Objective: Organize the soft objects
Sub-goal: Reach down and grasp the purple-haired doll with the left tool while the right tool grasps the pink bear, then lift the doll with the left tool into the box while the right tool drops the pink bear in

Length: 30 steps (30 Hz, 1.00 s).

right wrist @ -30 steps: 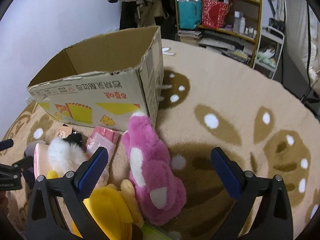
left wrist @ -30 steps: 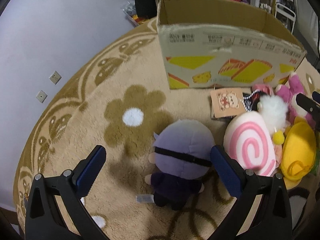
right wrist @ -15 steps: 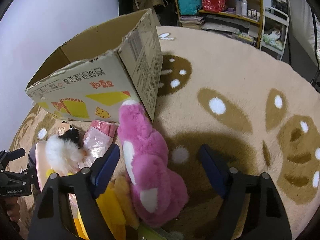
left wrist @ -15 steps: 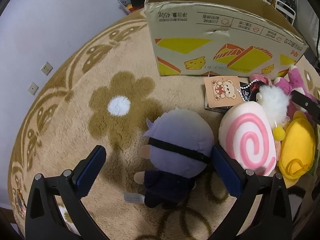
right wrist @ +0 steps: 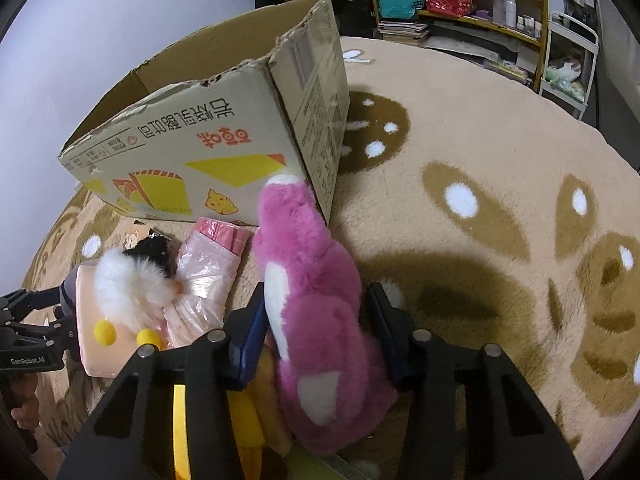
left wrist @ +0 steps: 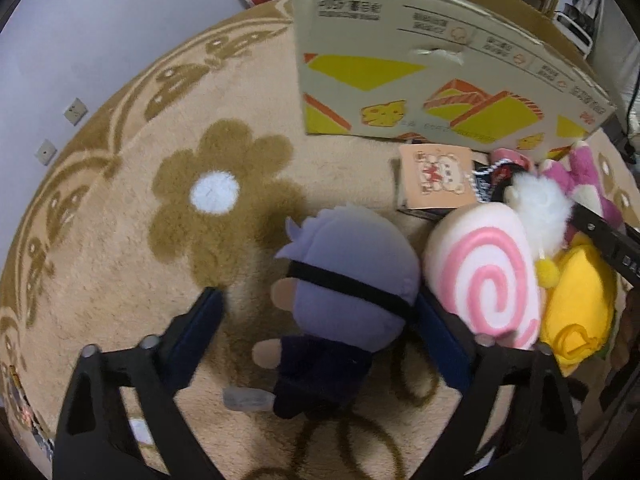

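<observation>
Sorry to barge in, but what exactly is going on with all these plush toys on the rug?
A person is tidying soft toys beside an open cardboard box. The right gripper is closing around a pink plush; the left gripper is closing around a purple-haired doll, one pad still clear. Both toys still lie on the rug.

Left gripper (left wrist: 316, 320): pointed steeply down at rug; jaws closing around doll, right pad touching its head, left pad clear.
Purple-haired doll (left wrist: 344, 280): lay face-down on beige flowered rug (left wrist: 216, 200).
Pink swirl cushion (left wrist: 484, 276): just beside doll's right.
Yellow plush (left wrist: 576, 312): touching cushion's far side.
Cardboard box (left wrist: 432, 80): upright beyond toys.
Bear card (left wrist: 436, 176): before box.
</observation>
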Tool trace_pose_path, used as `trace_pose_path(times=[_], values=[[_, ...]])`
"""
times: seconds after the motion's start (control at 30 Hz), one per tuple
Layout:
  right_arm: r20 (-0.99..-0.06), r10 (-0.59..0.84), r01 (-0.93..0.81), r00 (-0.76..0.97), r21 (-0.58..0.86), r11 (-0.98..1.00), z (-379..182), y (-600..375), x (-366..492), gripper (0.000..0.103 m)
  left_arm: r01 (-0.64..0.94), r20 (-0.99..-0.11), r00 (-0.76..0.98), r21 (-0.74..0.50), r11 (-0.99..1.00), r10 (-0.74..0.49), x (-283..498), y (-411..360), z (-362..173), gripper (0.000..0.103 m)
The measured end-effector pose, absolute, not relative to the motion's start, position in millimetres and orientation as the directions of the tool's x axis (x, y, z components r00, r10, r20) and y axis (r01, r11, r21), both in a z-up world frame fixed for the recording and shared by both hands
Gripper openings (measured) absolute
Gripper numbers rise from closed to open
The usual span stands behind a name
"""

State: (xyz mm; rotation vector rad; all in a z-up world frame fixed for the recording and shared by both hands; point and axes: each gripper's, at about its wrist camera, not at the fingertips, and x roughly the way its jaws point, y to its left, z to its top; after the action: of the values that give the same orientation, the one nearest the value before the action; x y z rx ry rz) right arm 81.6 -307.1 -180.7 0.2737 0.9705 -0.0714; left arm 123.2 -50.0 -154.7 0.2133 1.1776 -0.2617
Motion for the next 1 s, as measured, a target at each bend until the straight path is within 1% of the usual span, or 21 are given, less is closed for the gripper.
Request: trace_pose_path(times=[0.03,0.13,0.2,0.27,0.33,0.4,0.63,0.9,1.0], values=[[-0.822,0.062,0.18,0.566,0.197,0.964,-180.4,-307.1,80.9,0.049,0.32,-0.928,0.359,0.025,0.947,-0.097,121.9,-52.0,-154.1,0.081],[-0.82,0.056,0.177,0.57,0.189,0.966,-179.0,-306.2,80.2,0.048,0.35,-0.925,0.36,0.012,0.937,-0.123,117.8,-56.8,-151.3,0.063],[-0.819,0.05,0.181,0.572,0.185,0.966,-177.7,-305.9,80.2,0.048,0.364,-0.918,0.376,0.021,0.931,-0.126,113.8,-60.1,-147.1,0.056],[-0.814,0.038,0.181,0.579,0.174,0.968,-174.4,-304.5,79.0,0.048,0.368,-0.913,0.389,0.031,0.929,-0.123,110.7,-61.1,-144.1,0.055],[-0.81,0.035,0.178,0.585,0.17,0.969,-171.3,-303.9,78.7,0.045,0.364,-0.909,0.398,0.031,0.931,-0.126,108.3,-60.0,-141.5,0.054],[-0.81,0.038,0.175,0.586,0.172,0.97,-169.4,-303.1,77.6,0.043,0.363,-0.897,0.427,0.057,0.93,-0.111,103.7,-61.7,-136.4,0.053],[-0.76,0.025,0.16,0.65,0.169,0.973,-144.9,-300.4,65.6,0.042,0.324,-0.844,0.53,0.107,0.94,-0.086,87.6,-58.7,-109.1,0.053],[-0.697,0.014,0.154,0.717,0.178,0.972,-112.6,-298.1,52.9,0.042,0.268,-0.723,0.682,0.104,0.958,-0.113,80.3,-45.7,-60.5,0.053],[-0.663,0.003,0.15,0.748,0.173,0.973,-94.7,-296.1,45.5,0.042,0.249,-0.674,0.733,0.134,0.959,-0.096,82.3,-43.0,-45.8,0.053]])
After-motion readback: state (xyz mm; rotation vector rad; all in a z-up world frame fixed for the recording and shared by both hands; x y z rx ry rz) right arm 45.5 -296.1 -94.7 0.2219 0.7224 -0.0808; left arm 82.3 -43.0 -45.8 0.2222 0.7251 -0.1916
